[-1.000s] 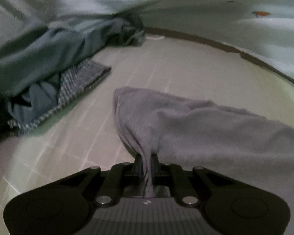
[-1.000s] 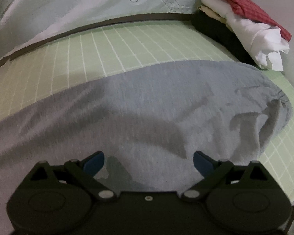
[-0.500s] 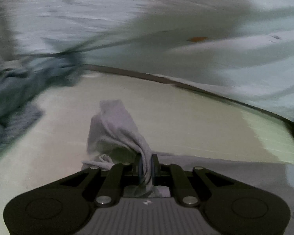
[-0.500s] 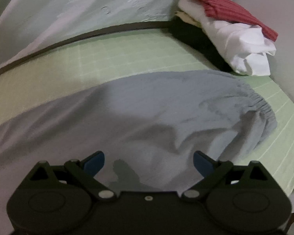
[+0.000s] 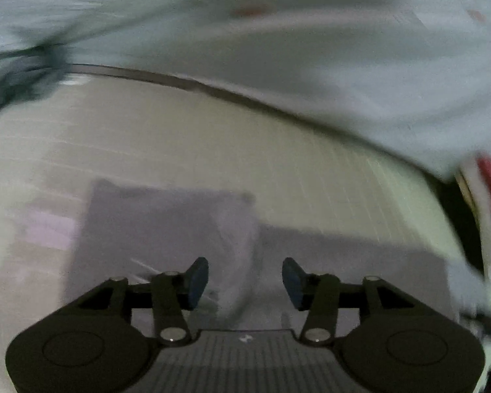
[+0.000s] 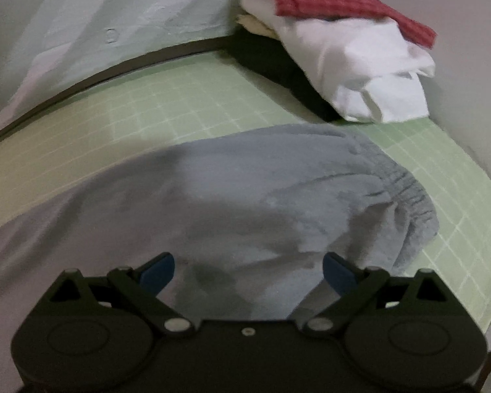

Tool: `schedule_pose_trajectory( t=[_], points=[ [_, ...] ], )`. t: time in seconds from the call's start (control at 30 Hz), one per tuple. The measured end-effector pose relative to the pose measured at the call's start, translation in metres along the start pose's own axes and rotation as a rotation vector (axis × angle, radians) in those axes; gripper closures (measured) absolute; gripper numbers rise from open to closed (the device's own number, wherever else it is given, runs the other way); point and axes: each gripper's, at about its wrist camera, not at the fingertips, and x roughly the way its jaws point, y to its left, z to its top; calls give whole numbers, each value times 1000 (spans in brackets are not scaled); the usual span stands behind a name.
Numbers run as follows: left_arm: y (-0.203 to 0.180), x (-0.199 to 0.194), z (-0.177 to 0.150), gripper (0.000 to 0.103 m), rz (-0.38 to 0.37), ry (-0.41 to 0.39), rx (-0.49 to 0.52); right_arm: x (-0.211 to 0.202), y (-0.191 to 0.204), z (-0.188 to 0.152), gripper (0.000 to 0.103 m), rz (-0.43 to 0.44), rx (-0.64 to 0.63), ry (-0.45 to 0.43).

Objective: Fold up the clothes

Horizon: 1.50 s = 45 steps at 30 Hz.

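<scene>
Left wrist view: the left gripper (image 5: pixel 245 281) sits at the bottom of the frame with its two blue-padded fingers (image 5: pixel 198 280) spread apart and nothing between them. Directly beyond the fingers lies the grey garment (image 5: pixel 167 229), flat on the green grid mat (image 5: pixel 212 150). A folded-over layer of the garment forms a roughly rectangular panel ahead and to the left of the gripper, with a second, lower layer extending to the right. The picture is motion-blurred, so fine detail of the fabric cannot be read. Beyond the mat's dark far border lies a pale bedsheet (image 5: pixel 311 65). At the left edge, a dark blue-grey heap of clothes (image 5: pixel 19 75) rests at the mat's far corner. At the right edge, a blurred stack with red and white cloth is visible.

Right wrist view: the right gripper (image 6: pixel 248 273) is at the bottom of the frame, its blue-padded fingers (image 6: pixel 157 270) held wide apart and gripping nothing. The grey garment (image 6: pixel 245 190) lies immediately ahead and under the fingers, spread across the green grid mat (image 6: pixel 180 108). Its gathered elastic waistband (image 6: pixel 406 196) curves along the right end. Farther back, at the mat's far right corner, sits a stack of folded clothes (image 6: pixel 360 65): a dark item at the bottom, white cloth above it, and a red textured piece on top. The pale bedsheet (image 6: pixel 98 16) fills the background.
</scene>
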Motion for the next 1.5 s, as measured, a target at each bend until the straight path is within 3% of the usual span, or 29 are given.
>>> schedule_pose_trajectory(
  t=[0.1, 0.3, 0.47, 0.63, 0.83, 1.0, 1.17, 1.33, 1.43, 1.5],
  points=[
    [33, -3, 7, 51, 99, -17, -91, 8, -4, 2, 5, -8, 38, 12],
    [75, 11, -3, 51, 302, 84, -44, 9, 4, -8, 5, 5, 41, 35],
    [70, 20, -21, 51, 299, 152, 64, 8, 7, -20, 5, 3, 52, 68],
    [35, 27, -28, 51, 227, 158, 266, 4, 12, -25, 5, 9, 54, 66],
    [-4, 34, -43, 51, 62, 169, 481, 3, 18, -25, 5, 17, 47, 59],
    [-10, 36, -45, 48, -37, 186, 473, 2, 10, -25, 5, 11, 58, 57],
    [-24, 39, -61, 35, -46, 212, 489, 1, -2, -27, 5, 8, 74, 61],
    [-38, 42, -77, 30, -54, 238, 505, 0, -12, -29, 5, 17, 62, 62],
    [-45, 42, -86, 30, -58, 252, 514, 0, -16, -30, 5, 33, 49, 67],
    [-45, 38, -88, 41, -52, 255, 520, 1, -17, -32, 5, 43, 30, 70]
  ],
)
